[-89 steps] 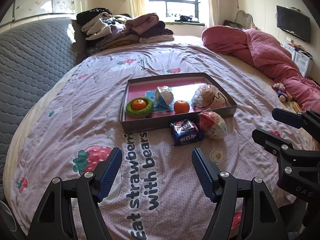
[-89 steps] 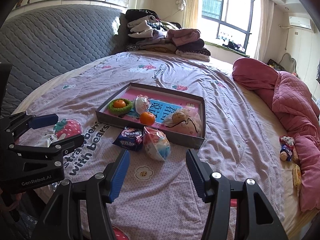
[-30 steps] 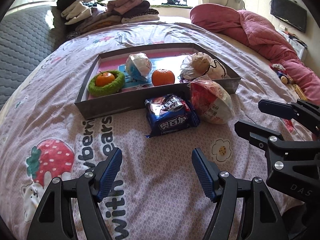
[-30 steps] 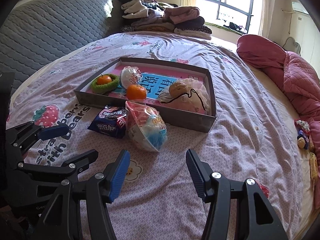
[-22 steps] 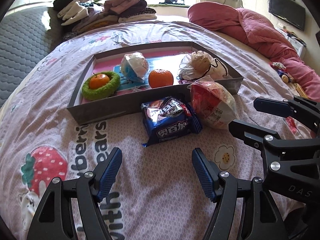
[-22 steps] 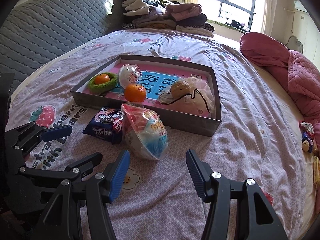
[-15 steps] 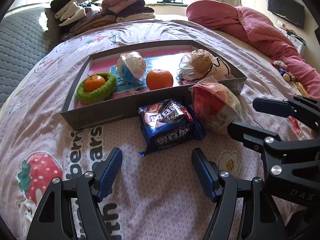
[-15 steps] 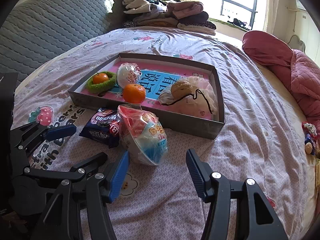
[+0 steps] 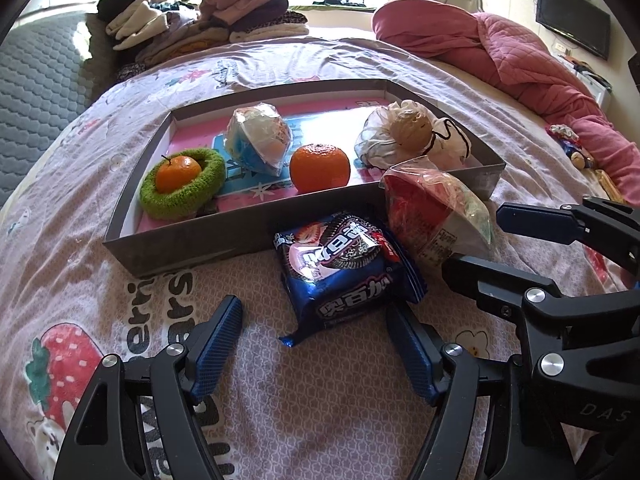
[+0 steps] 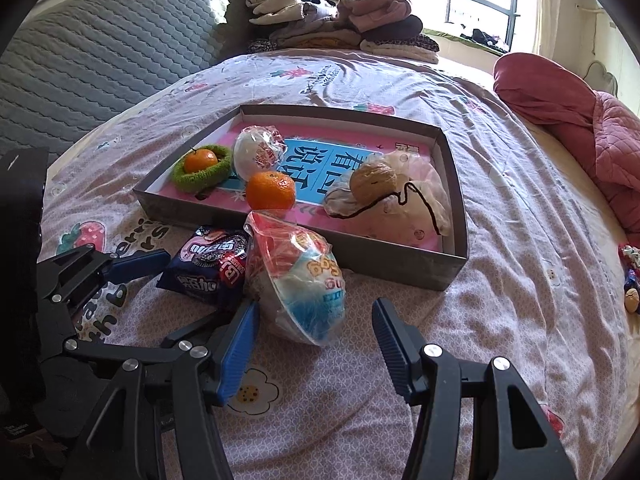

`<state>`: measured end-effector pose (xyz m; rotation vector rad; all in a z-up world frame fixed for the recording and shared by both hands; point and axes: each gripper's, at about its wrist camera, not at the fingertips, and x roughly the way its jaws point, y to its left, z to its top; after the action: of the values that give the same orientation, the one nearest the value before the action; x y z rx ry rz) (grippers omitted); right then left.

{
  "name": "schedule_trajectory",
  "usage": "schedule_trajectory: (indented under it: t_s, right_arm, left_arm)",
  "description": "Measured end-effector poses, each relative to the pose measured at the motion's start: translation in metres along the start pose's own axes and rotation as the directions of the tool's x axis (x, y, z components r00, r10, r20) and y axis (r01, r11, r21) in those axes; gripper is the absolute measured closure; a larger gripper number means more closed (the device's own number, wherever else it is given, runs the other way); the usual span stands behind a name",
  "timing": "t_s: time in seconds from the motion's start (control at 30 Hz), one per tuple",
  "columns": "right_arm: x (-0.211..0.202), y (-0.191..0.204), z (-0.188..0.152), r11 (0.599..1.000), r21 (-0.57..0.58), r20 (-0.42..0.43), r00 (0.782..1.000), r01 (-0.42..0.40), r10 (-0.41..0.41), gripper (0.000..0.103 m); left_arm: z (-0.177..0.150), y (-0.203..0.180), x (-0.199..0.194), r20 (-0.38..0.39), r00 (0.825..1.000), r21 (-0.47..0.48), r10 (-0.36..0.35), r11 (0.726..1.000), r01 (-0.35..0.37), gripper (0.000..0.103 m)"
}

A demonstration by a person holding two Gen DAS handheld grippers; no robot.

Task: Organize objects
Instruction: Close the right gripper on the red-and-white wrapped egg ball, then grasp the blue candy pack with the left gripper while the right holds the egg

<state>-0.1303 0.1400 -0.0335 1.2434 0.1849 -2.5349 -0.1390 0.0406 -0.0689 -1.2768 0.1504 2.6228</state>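
A grey tray [image 9: 192, 236] [image 10: 400, 264] on the bed holds an orange in a green ring [image 9: 179, 184], a wrapped ball [image 9: 258, 142], a loose orange [image 9: 319, 167] and a mesh pouch [image 9: 412, 136]. A blue cookie packet [image 9: 340, 272] [image 10: 208, 266] lies on the sheet in front of the tray. A bagged round snack [image 9: 436, 216] [image 10: 300, 280] lies beside it. My left gripper [image 9: 316, 344] is open, just short of the packet. My right gripper [image 10: 316, 340] is open, its fingers flanking the near end of the bagged snack.
Folded clothes [image 9: 200, 28] are stacked at the head of the bed by a grey quilted headboard [image 10: 100, 60]. A pink quilt [image 9: 520, 60] lies bunched along the right side, with small toys [image 10: 632, 280] near it.
Both grippers have moved forward toward the tray. The packet and the bagged snack are now much closer. Jaws stay open. Nothing has been picked up.
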Motion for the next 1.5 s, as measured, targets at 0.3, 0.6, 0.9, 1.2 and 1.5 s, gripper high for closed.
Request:
schedule_trajectory:
  t_s: [0.3,0.6,0.9,1.2,1.5]
  right_arm:
    - [0.012,0.000,0.007,0.998,0.030,-0.031,0.998,-0.049,0.050,0.045]
    - [0.014,-0.013,0.009,0.981,0.127,-0.007,0.988,-0.149,0.151,0.049]
    - [0.016,-0.020,0.014,0.964,0.179,-0.002,0.980,-0.197,0.200,0.051]
    - [0.016,-0.031,0.011,0.942,0.243,0.009,0.971,-0.233,0.238,0.052]
    - [0.016,-0.029,0.012,0.939,0.240,0.011,0.968,-0.245,0.250,0.052]
  left_arm:
    - [0.003,0.004,0.002,0.009,1.000,-0.007,-0.022,1.000,0.022,0.023]
    - [0.006,0.013,-0.009,0.073,0.994,-0.040,-0.077,0.996,0.080,0.023]
    - [0.014,0.013,-0.009,0.106,0.991,-0.020,-0.079,0.996,0.082,0.023]
    - [0.021,0.012,0.002,0.096,0.983,0.021,-0.157,0.988,0.156,0.051]
    - [0.023,0.017,0.011,0.076,0.979,0.002,-0.190,0.982,0.191,0.060]
